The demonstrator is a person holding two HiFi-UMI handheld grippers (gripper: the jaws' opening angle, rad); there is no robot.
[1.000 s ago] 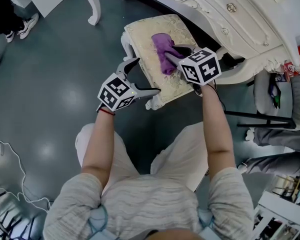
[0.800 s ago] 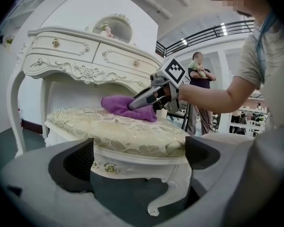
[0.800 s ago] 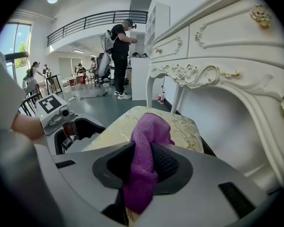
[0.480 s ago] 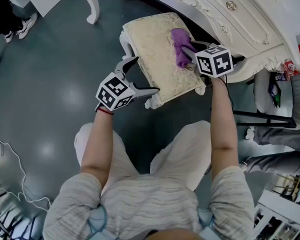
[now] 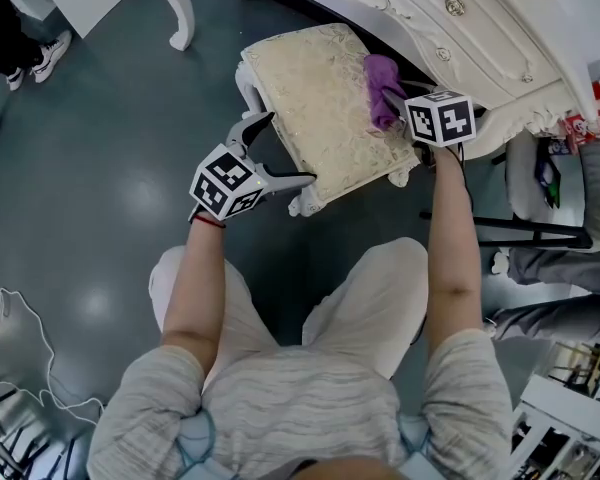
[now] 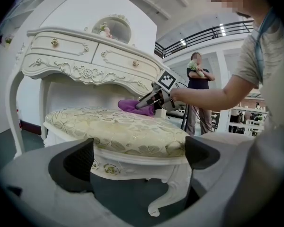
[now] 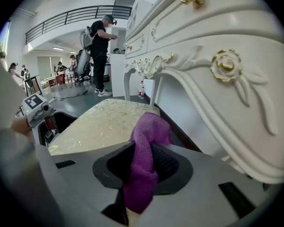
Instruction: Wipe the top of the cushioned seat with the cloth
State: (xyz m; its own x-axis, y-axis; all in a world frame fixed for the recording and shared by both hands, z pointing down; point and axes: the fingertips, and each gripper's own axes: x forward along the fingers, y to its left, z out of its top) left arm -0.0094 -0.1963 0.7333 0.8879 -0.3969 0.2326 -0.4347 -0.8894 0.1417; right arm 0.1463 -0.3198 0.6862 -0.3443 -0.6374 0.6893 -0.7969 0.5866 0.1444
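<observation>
The cushioned seat (image 5: 315, 103) is a cream, leaf-patterned stool on carved white legs, partly under a dressing table. A purple cloth (image 5: 382, 80) lies bunched at the seat's right edge, and my right gripper (image 5: 392, 100) is shut on it. In the right gripper view the cloth (image 7: 144, 160) hangs pinched between the jaws, with the seat (image 7: 102, 122) stretching away behind. My left gripper (image 5: 280, 150) stands open beside the seat's front left corner, holding nothing. The left gripper view looks across the seat (image 6: 113, 129) to the cloth (image 6: 132, 105) and the right gripper (image 6: 149, 98) on the far side.
An ornate white dressing table (image 5: 500, 38) stands over the seat's far right side. White furniture legs (image 5: 175, 13) stand at the top left. A black stand (image 5: 510, 230) and a seated person's legs are at the right. A cable (image 5: 20, 318) lies on the grey floor. People stand in the background (image 7: 100, 56).
My right gripper has dragged the cloth from the middle of the seat to its right edge, near the dressing table. The left gripper has barely moved.
</observation>
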